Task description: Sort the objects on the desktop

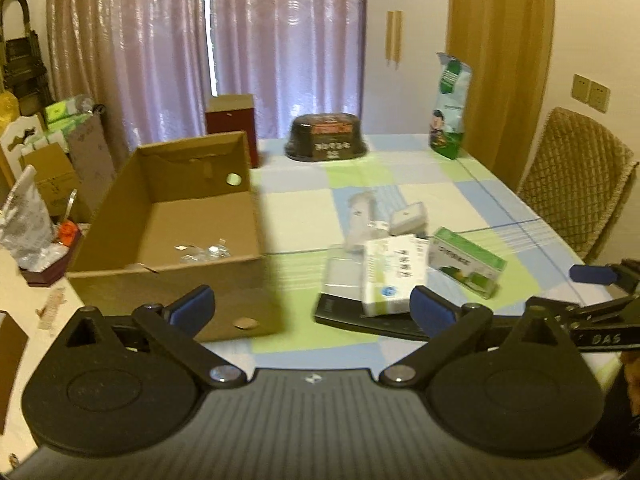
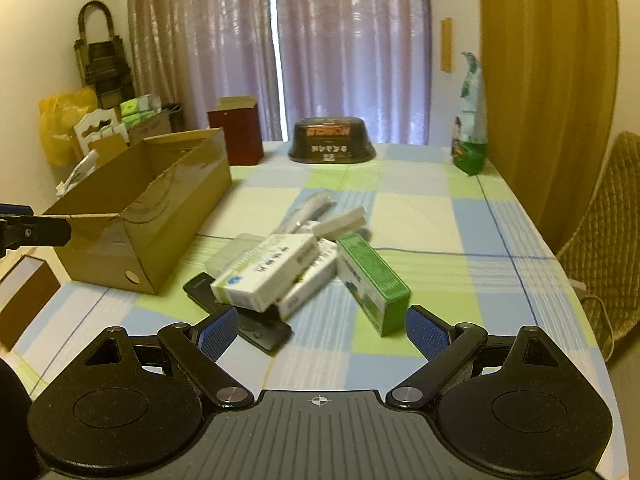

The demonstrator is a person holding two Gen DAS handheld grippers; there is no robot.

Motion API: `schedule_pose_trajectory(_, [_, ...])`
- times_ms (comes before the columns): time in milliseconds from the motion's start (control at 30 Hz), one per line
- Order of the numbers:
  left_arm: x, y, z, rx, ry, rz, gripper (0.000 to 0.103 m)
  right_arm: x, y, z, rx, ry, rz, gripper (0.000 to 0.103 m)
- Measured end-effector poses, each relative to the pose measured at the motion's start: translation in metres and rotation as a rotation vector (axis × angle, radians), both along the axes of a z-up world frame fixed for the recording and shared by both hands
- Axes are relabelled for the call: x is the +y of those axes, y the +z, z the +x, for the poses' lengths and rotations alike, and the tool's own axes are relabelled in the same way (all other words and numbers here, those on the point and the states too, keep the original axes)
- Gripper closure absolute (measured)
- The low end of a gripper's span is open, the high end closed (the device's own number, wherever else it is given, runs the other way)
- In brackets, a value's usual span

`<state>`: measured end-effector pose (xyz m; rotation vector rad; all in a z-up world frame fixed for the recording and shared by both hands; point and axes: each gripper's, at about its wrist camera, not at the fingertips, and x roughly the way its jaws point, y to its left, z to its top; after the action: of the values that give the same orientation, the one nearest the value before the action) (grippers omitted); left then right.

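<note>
While both tools hang above the checked cloth of the bench [image 2: 420, 216], the left hand-held gripper [image 1: 312, 312] and the right hand-held gripper [image 2: 316, 330] each have their blue pads spread wide, holding nothing. Near the middle of the bench lies a loose heap: a white medicine box [image 2: 266, 270] with blue print rests tilted on a black remote [image 2: 240, 312], and a green carton [image 2: 374, 284] lies just beside it. An open cardboard box [image 2: 140, 216] stands to the left of the heap, with small clear scraps on its floor.
</note>
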<state>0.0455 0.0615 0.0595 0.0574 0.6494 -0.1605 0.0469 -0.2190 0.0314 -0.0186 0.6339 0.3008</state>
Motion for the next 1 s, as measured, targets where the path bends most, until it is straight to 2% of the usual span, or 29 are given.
schedule_pose_trajectory(400, [-0.045,-0.031,-0.002,0.085,-0.050,-0.003,0.001,-0.017,-0.019,0.001,0.032,-0.054,0.009,0.010])
schedule_pose_trajectory(1000, [-0.061,-0.044,0.019,0.128,-0.071,-0.032,0.001,-0.022,-0.031,0.012,0.071,-0.069,0.022,0.010])
